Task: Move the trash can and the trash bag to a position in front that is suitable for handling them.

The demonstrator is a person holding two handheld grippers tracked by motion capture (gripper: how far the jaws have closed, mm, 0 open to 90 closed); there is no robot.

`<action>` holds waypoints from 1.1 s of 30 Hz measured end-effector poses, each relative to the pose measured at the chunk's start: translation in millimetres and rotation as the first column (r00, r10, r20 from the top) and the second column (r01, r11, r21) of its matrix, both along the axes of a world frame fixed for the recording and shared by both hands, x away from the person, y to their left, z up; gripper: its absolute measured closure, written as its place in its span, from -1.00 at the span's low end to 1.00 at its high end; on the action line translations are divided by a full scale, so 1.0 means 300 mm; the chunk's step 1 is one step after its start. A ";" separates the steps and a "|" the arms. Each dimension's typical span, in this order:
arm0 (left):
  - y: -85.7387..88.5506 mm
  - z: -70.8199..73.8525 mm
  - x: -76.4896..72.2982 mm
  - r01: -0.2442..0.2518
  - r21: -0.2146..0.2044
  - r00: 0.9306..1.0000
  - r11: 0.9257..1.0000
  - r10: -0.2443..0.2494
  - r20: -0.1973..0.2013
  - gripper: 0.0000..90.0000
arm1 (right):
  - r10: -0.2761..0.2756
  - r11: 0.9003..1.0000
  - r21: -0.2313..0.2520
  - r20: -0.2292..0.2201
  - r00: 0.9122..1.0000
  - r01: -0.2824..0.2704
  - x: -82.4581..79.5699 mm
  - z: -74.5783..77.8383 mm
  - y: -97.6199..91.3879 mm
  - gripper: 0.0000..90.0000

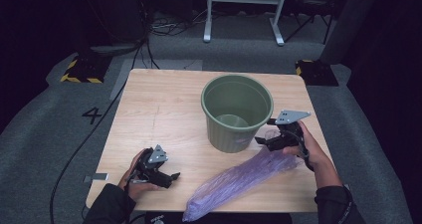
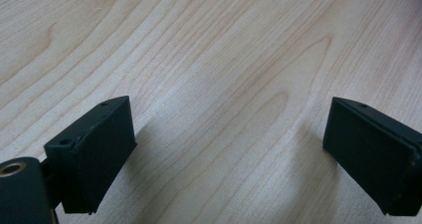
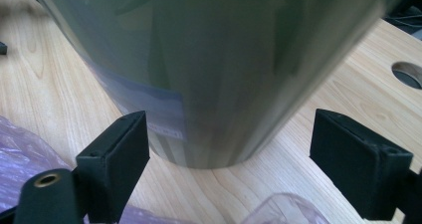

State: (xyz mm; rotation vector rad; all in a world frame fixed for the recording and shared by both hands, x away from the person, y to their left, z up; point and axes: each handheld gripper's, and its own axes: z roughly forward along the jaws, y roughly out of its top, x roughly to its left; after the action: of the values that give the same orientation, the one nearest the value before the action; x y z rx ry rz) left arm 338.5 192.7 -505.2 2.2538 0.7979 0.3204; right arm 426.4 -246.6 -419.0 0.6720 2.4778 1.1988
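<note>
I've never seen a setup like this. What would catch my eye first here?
Probably the green bucket, standing upright and open-topped toward the far right of the wooden table. In front of it lies a crumpled purple plastic bag, stretched toward the table's near edge. The right gripper sits open by the bucket and the bag's far end; the left gripper rests open over bare wood.

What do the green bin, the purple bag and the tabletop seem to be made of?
Green bin: likely moulded plastic, with a smooth, faintly glossy wall and rim. Purple bag: thin translucent plastic film, crinkled, with the table showing through it. Tabletop: pale wood or wood-look laminate with visible grain; which one is unclear.
</note>
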 end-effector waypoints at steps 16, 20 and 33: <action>0.000 0.000 0.000 0.000 0.000 1.000 1.000 0.000 0.000 -0.87 | 0.026 0.999 -0.030 0.021 0.999 -0.025 -0.004 -0.007 0.092 -0.69; 0.000 0.000 0.000 0.000 0.000 1.000 1.000 0.000 0.000 -0.87 | 0.033 0.999 -0.042 0.025 0.999 -0.032 -0.006 -0.012 0.120 -0.68; 0.000 0.000 0.000 0.000 0.000 1.000 1.000 0.000 0.000 -0.87 | 0.030 0.999 -0.035 0.071 0.997 -0.028 -0.086 0.047 0.108 -0.64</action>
State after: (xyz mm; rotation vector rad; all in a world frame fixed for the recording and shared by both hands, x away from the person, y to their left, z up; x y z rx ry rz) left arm 338.5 192.7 -505.2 2.2542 0.7976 0.3208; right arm 400.4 -214.0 -405.0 0.5755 2.4507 1.1671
